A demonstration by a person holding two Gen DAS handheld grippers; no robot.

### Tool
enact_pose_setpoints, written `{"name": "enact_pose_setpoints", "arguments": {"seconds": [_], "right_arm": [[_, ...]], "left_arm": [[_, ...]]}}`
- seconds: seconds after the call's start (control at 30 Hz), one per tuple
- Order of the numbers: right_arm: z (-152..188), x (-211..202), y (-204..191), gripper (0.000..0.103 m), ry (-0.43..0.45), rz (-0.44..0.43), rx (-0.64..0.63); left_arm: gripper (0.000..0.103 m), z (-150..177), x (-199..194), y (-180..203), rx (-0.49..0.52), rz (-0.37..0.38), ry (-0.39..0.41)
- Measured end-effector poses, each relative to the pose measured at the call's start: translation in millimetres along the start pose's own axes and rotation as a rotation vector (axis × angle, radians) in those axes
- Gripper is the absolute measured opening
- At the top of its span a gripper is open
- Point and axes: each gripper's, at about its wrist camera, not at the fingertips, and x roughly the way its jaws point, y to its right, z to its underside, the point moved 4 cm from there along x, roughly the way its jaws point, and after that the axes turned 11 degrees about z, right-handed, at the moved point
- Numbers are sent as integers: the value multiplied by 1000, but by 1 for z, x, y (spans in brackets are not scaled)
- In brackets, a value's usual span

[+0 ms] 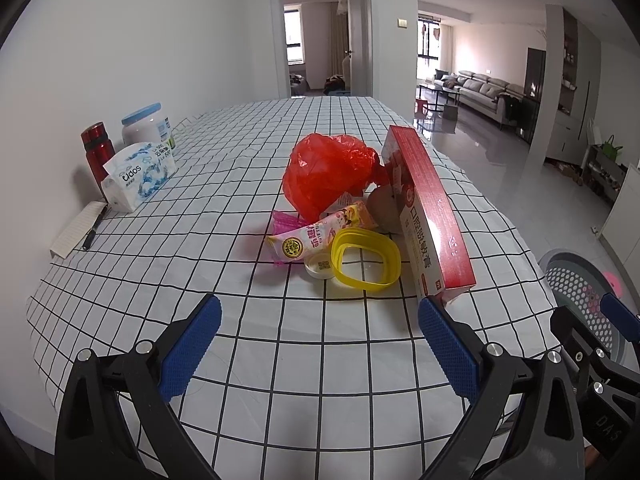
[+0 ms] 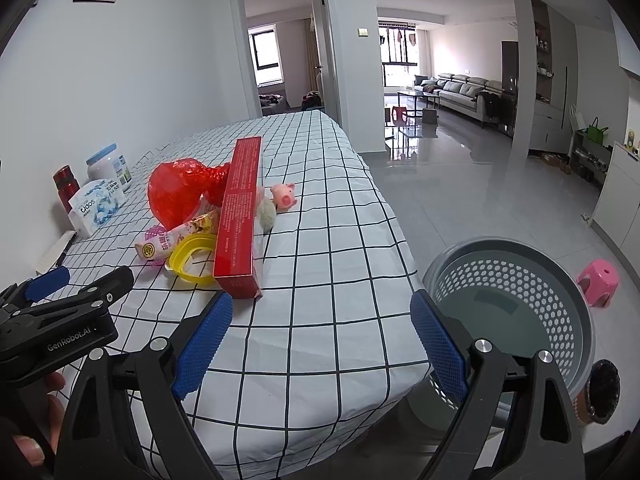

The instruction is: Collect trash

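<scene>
We hold both grippers short of the pile: the left gripper (image 1: 320,344) and the right gripper (image 2: 322,334) each stand spread wide with nothing between the pads. Just beyond lie the yellow ring (image 1: 366,260) and the snack wrapper (image 1: 316,236), touching each other on the checked tablecloth (image 1: 248,352). The red box (image 1: 430,208) leans beside them, the red bag (image 1: 328,172) behind. We judge the box the easiest first pick: close across its narrow sides, lift clear, then carry it right to the grey basket (image 2: 572,320) on the floor
</scene>
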Motion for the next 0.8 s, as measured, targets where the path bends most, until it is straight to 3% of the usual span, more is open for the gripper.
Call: {"name": "enact_pose_setpoints", "arguments": {"seconds": [0.8], "right_arm": [[0,0,0,86,2,-2,2]], "left_arm": [[97,2,0,-1,0,-1,1]]}}
